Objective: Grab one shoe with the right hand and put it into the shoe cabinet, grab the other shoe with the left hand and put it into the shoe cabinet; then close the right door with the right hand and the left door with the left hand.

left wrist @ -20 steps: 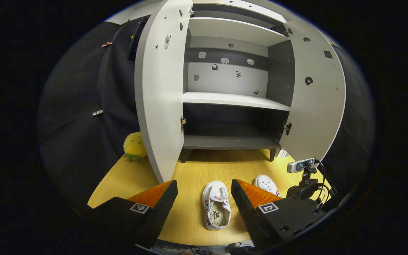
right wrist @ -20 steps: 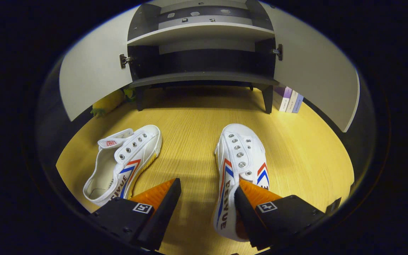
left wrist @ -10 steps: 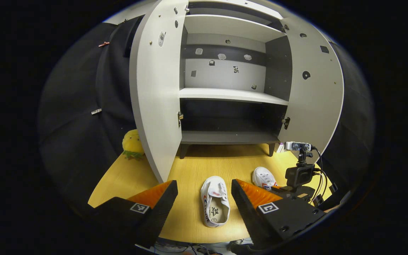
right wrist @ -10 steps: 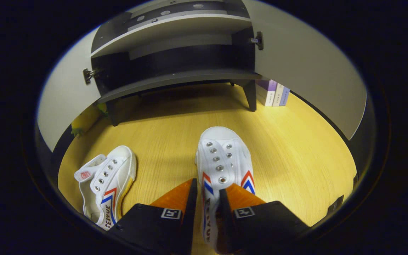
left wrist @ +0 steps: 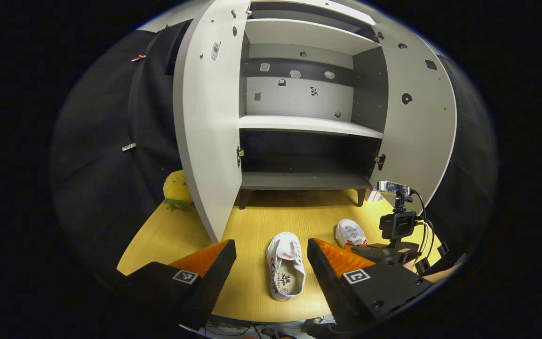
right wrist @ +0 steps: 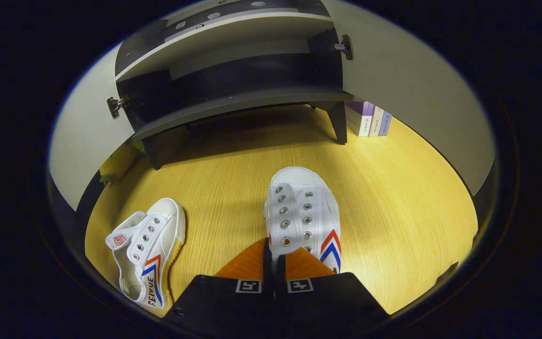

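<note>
Up close — right claw (right wrist: 273,256) pinching shoe (right wrist: 304,212)

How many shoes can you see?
2. One shoe is on the floor, pinched at its side by the right gripper. The other shoe lies loose on the floor to its left.

A yellow wooden table (right wrist: 393,197) fills the lower frame, bearing two white shoes (right wrist: 305,214) (right wrist: 146,247), the shoe cabinet's legs (right wrist: 339,123), upright books (right wrist: 372,123) upper right and a yellow plush toy (left wrist: 177,190) at left.

"FEIYUE" lettering on left shoe (right wrist: 146,252) side.
</note>
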`<state>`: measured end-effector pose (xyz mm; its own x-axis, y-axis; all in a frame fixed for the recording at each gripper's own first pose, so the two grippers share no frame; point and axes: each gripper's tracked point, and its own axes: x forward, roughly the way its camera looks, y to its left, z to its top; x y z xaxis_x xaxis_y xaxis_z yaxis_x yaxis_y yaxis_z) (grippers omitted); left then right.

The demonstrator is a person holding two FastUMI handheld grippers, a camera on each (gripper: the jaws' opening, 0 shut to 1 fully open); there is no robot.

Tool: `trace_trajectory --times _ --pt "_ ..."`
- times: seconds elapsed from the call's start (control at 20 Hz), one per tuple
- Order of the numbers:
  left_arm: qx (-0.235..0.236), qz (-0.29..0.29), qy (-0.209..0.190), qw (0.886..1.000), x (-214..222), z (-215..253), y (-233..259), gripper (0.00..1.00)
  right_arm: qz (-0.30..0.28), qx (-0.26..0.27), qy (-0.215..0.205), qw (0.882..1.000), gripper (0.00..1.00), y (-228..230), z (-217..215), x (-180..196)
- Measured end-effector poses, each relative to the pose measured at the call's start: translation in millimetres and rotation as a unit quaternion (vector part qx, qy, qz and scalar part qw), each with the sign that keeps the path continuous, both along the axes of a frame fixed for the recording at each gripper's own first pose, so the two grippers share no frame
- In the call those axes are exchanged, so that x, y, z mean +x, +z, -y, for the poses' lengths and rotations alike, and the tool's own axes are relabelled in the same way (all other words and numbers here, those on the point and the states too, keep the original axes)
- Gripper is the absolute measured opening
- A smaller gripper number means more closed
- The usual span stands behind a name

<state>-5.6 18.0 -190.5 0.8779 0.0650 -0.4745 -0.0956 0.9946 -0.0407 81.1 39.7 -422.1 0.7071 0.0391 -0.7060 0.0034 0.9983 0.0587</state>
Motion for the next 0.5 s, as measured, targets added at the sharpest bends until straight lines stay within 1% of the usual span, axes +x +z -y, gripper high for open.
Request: trace_trajectory --times 0.1,0.2,0.3,0.5 --pt "0.002 -0.001 0.001 1.000 -3 -1 0 0.95 0.019 -0.013 0.009 1.000 0.05 10 2 3" --pt "0.002 -0.002 -0.001 1.000 -6 0 0 0.95 0.030 -0.006 0.011 0.999 0.05 19 -2 6" --pt "0.004 -0.003 -0.003 1.000 -8 0 0 0.95 0.045 -0.013 0.017 0.999 0.05 27 -5 8" --pt "0.006 0.003 -0.003 1.000 -11 -1 5 0.95 0.080 -0.019 0.035 0.996 0.05 61 -15 14"
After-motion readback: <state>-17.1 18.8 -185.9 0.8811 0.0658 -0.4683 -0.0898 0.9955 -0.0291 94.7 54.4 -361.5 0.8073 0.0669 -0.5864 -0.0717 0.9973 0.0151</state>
